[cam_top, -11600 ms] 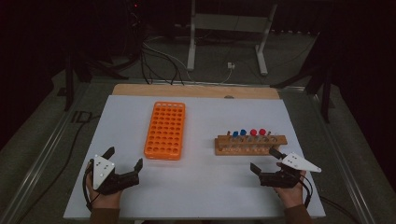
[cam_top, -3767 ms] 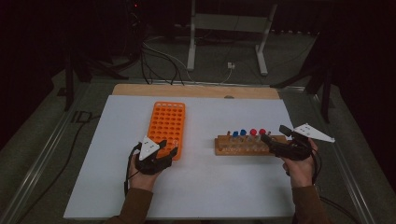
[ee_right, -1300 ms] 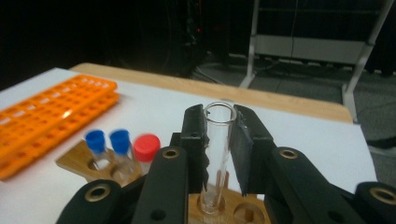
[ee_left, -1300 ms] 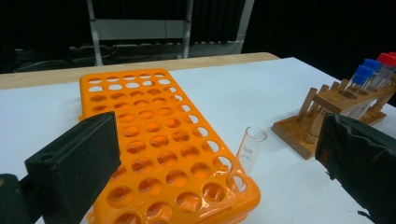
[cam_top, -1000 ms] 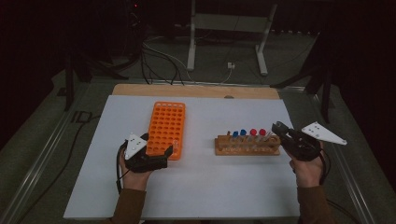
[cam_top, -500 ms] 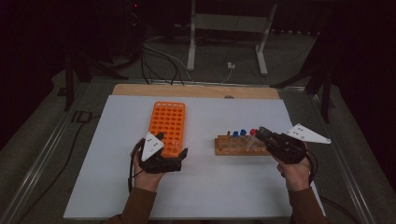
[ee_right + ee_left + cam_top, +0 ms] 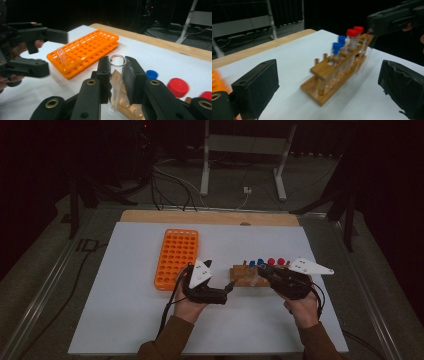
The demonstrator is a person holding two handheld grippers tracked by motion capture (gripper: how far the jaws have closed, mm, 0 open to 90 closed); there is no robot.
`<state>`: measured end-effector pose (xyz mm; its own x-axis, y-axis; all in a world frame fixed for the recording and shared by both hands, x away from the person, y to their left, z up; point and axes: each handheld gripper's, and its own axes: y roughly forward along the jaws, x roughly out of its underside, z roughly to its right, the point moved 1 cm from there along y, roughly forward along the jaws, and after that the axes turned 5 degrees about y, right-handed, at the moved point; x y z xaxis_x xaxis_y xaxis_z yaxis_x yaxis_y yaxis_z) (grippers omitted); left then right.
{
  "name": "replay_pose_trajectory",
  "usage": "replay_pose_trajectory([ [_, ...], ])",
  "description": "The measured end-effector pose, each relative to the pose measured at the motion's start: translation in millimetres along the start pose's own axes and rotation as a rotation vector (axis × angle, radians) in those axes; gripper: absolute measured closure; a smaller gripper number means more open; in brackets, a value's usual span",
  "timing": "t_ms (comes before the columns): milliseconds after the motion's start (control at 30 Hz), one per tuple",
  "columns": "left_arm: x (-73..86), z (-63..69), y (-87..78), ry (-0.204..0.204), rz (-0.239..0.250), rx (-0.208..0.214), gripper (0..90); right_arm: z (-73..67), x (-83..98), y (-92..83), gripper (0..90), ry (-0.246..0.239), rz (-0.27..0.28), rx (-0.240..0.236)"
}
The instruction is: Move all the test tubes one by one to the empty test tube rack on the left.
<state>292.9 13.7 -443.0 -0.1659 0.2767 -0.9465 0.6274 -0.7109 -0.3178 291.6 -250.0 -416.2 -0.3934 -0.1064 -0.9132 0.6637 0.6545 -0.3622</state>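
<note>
On the white table [image 7: 125,320], the right gripper [image 7: 117,80] is clamped on one clear uncapped tube [image 7: 115,82] over the one wooden rack [image 7: 245,276], which holds two blue-capped and two red-capped tubes, while the left gripper [image 7: 231,287], jaws wide apart and empty, sits between it and the one orange rack [image 7: 175,257].

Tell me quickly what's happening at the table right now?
A person works two grippers at a white table. The right gripper has its fingers shut on a clear, uncapped tube, held upright just above the wooden rack, which holds red- and blue-capped tubes. The left gripper, fingers open and holding nothing, points at that rack. The orange rack sits beside it.
</note>
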Motion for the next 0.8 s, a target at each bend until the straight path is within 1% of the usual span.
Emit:
replay_pose_trajectory([
  [67, -1.1, 5.6, 6.9, -0.006, 0.008, 0.021, 6.3, -1.8, 1.0, 2.0, 75.8, -0.003, -0.006, -0.005],
  [133, -1.0, 10.9, 13.9, -0.010, 0.004, 0.040, 7.9, -3.2, 1.5, 3.4, 75.7, -0.004, -0.010, -0.012],
  [200, -0.7, 15.9, 20.4, -0.003, -0.003, 0.058, 8.0, -4.6, 2.1, 4.2, 75.7, -0.001, -0.011, -0.019],
  [233, -0.8, 18.5, 23.3, 0.000, -0.008, 0.060, 8.5, -5.1, 2.3, 4.6, 75.7, -0.004, -0.013, -0.019],
  [300, -1.2, 23.0, 28.4, 0.004, -0.016, 0.071, 12.6, -6.4, 2.8, 5.7, 75.7, -0.001, -0.016, -0.027],
  [333, -1.5, 24.8, 30.6, 0.007, -0.023, 0.076, 12.6, -6.4, 2.8, 5.7, 75.7, -0.001, -0.016, -0.027],
  [400, -2.0, 28.0, 34.2, 0.012, -0.034, 0.084, 18.3, -7.7, 3.1, 6.5, 75.7, -0.001, -0.018, -0.032],
  [433, -2.2, 29.4, 35.6, 0.013, -0.039, 0.091, 18.3, -8.4, 3.2, 6.9, 75.7, -0.001, -0.020, -0.034],
  [500, -2.1, 31.6, 37.5, 0.010, -0.043, 0.098, 27.2, -9.8, 3.7, 8.0, 75.7, -0.006, -0.024, -0.038],
  [533, -2.0, 32.4, 38.1, 0.006, -0.041, 0.103, 35.0, -11.1, 4.2, 8.9, 75.7, -0.007, -0.028, -0.042],
  [567, -2.1, 32.9, 38.5, 0.007, -0.040, 0.107, 35.0, -11.1, 4.2, 8.9, 75.7, -0.007, -0.028, -0.042],
  [667, -2.8, 34.3, 38.5, 0.014, -0.033, 0.120, 47.6, -13.0, 4.8, 10.2, 75.7, -0.012, -0.032, -0.048],
  [733, -3.8, 36.2, 38.5, 0.026, -0.031, 0.123, 59.2, -14.3, 5.1, 11.0, 75.6, -0.014, -0.035, -0.051],
  [767, -4.3, 36.9, 38.6, 0.034, -0.035, 0.120, 59.2, -14.3, 5.1, 11.0, 75.6, -0.014, -0.035, -0.051],
  [800, -4.7, 37.6, 38.6, 0.038, -0.036, 0.122, 62.0, -14.8, 5.1, 11.2, 75.7, -0.013, -0.035, -0.052],
])
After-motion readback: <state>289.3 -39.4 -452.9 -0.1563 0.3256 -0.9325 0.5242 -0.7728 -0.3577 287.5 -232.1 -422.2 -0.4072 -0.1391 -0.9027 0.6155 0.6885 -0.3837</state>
